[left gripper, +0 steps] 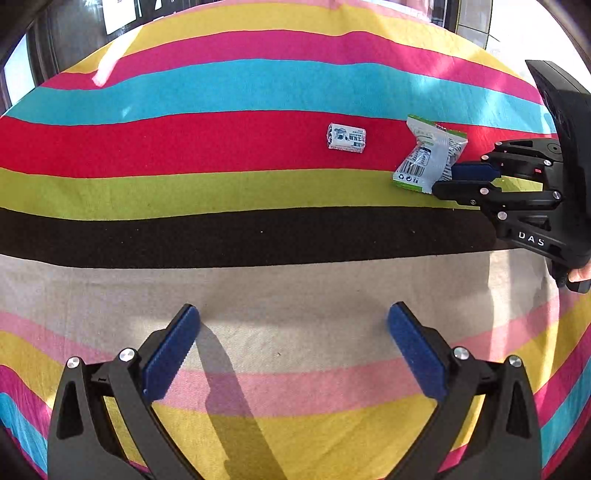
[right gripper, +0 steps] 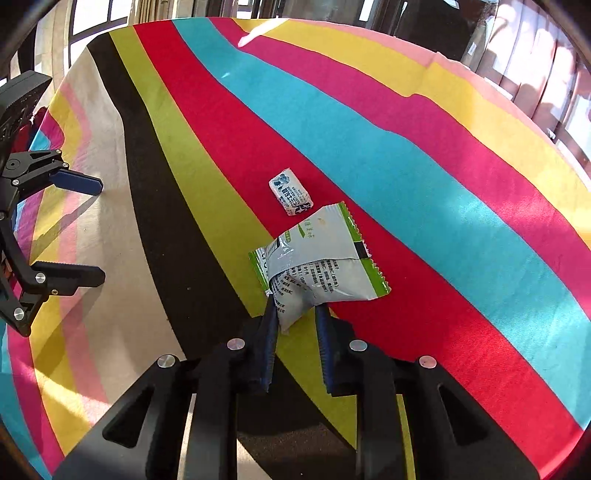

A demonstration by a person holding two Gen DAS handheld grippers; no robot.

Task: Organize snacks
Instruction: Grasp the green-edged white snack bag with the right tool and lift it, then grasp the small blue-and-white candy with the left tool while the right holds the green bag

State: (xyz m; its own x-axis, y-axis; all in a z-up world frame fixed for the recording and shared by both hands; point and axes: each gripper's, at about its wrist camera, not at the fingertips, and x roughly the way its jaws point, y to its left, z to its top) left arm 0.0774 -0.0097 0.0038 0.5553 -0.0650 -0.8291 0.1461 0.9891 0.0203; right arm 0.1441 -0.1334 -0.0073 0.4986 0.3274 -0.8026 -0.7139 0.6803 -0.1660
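Note:
A grey snack packet with green edges (right gripper: 321, 266) lies across the red and lime stripes of the tablecloth. My right gripper (right gripper: 295, 314) is shut on its near corner, the blue pads pinching the crumpled foil. In the left wrist view the same snack packet (left gripper: 428, 155) shows at the right, with the right gripper (left gripper: 448, 181) clamped on its edge. A small white wrapped candy (right gripper: 291, 192) lies on the red stripe just beyond the packet; the small candy (left gripper: 346, 137) sits apart to the packet's left. My left gripper (left gripper: 293, 325) hovers open over the beige stripe, with nothing between its fingers.
The striped tablecloth (left gripper: 221, 88) covers a round table whose far edge (right gripper: 332, 26) drops off toward window frames and furniture. The left gripper (right gripper: 94, 230) shows open at the left of the right wrist view. A fingertip (left gripper: 581, 275) holds the right gripper's handle.

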